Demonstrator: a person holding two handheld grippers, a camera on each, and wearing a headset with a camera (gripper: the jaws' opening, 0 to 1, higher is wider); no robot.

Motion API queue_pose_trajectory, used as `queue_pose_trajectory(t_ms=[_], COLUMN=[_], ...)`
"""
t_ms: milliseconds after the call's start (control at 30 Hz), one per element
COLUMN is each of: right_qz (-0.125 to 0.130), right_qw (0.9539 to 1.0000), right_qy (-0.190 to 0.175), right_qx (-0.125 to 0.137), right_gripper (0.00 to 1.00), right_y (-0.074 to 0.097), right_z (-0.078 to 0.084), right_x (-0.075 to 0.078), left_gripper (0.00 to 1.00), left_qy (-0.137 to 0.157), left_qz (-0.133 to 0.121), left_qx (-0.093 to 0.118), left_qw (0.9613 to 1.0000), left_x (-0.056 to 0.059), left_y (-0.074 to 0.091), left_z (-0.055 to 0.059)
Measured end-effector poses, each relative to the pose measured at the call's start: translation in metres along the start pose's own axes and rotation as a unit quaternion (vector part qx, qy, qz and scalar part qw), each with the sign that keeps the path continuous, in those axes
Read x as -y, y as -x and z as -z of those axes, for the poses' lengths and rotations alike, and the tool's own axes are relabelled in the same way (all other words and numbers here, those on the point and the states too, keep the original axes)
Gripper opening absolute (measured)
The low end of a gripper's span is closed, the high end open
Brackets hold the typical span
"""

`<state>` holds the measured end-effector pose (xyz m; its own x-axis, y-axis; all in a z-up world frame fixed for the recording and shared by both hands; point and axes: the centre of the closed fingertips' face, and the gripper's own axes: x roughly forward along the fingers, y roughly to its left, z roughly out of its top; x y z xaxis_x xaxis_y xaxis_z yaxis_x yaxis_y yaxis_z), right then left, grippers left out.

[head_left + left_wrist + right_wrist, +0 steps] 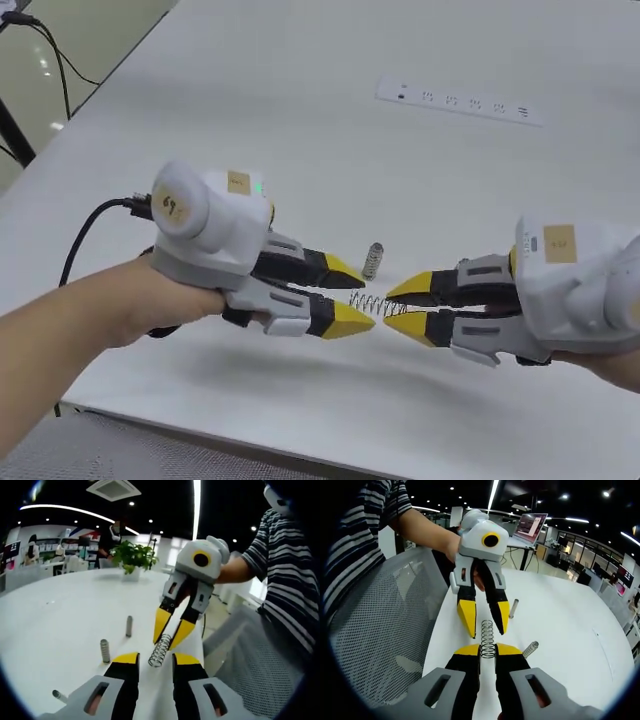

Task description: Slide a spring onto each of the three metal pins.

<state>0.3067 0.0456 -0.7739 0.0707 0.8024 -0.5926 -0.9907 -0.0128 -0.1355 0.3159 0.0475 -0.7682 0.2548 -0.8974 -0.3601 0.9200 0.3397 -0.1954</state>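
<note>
About a third done, seemingly: first pin (104, 650), ahead of the left hand-held gripper (156, 658), already sleeved; second pin (129, 626) and third pin (59, 695) bare. Loose spring (487, 630) clenched in the right hand-held gripper (488, 651), left jaws released around its far end.

Loose spring (375, 303): bare steel coil, off the counter (300, 150), roughly level. One end was pinched in the right claw (390, 305), the other sat between the spread jaws of the left claw (367, 297). First pin (105, 650) stood upright on the counter, sleeved in a second spring (530, 650). Second pin (129, 626) stood near it, upright and bare. Third pin (59, 695) sat apart from both, tilted or lying, unclear which.
</note>
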Motion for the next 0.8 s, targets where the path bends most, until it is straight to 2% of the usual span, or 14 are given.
queue_pose_trajectory(t_ms=[233,533,800], right_qz=[-0.004,-0.003,0.0], right_qw=[1.0,0.9999,0.9996], right_qy=[0.0,-0.007,-0.024], right_qx=[0.006,0.006,0.014], right_gripper=[0.07,0.07,0.09], right_y=[0.0006,0.0018,0.0049], right_z=[-0.0044,-0.004,-0.0036], right_x=[-0.0006,-0.0008,-0.0007], left_gripper=[0.06,0.04,0.04], left_qy=[-0.011,-0.029,-0.027], left_qz=[0.01,0.022,0.029], left_qx=[0.001,0.002,0.003], left_qw=[0.9999,0.9993,0.9992], left_x=[0.0017,0.0051,0.0077], left_y=[-0.001,-0.0019,0.0011], left_z=[-0.0017,-0.0033,-0.0044])
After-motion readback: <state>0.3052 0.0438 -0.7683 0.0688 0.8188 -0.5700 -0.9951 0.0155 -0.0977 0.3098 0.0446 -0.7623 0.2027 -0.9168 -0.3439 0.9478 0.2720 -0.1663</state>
